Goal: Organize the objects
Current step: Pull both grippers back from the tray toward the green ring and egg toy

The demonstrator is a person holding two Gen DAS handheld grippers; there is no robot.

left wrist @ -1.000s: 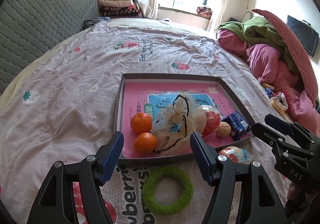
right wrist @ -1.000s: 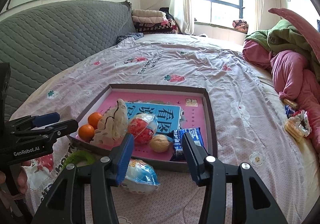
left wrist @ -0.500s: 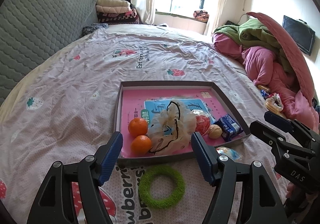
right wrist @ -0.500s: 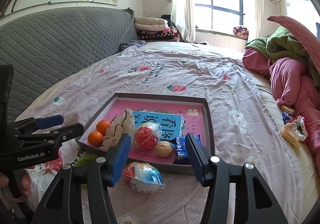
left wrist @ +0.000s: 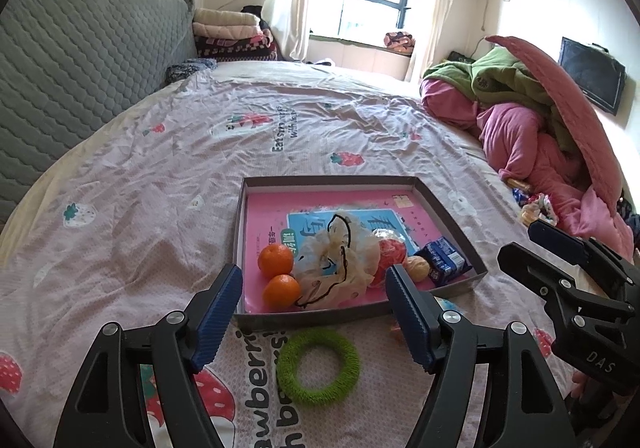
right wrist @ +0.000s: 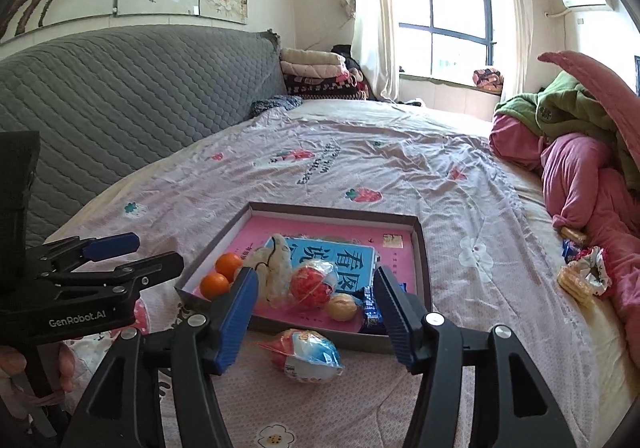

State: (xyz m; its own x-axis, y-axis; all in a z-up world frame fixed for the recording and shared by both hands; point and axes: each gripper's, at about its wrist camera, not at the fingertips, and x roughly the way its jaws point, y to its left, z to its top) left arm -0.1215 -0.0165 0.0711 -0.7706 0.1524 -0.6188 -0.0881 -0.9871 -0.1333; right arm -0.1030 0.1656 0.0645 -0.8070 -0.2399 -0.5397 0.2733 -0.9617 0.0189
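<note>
Objects for sorting lie partly in a shallow grey tray (left wrist: 452, 225) on the bed (left wrist: 140, 208), partly on the sheet in front of it. Much is half hidden: from the left wrist view the wrapped snack (right wrist: 306, 354) outside the tray's near wall shows only as a sliver behind a gripper finger, and the print on the pink book (left wrist: 264, 216) lining the tray is covered by what sits on it. Inside the tray, two oranges (left wrist: 275, 259) touch each other at the left, a crumpled pale bag with a black cord (left wrist: 340, 268) leans beside them, then a red ball in clear wrap (right wrist: 312, 286), a walnut-like lump (right wrist: 341, 306) and a blue packet (left wrist: 446, 261) at the right. I cannot read the packet. A green fuzzy ring (left wrist: 318, 366) lies on the sheet just outside the near wall.

Left gripper (left wrist: 316, 308) hovers wide open over the ring, holding nothing. Right gripper (right wrist: 314, 314) has just been opening; its jaws stand apart above the wrapped snack, nothing pressed between them.
</note>
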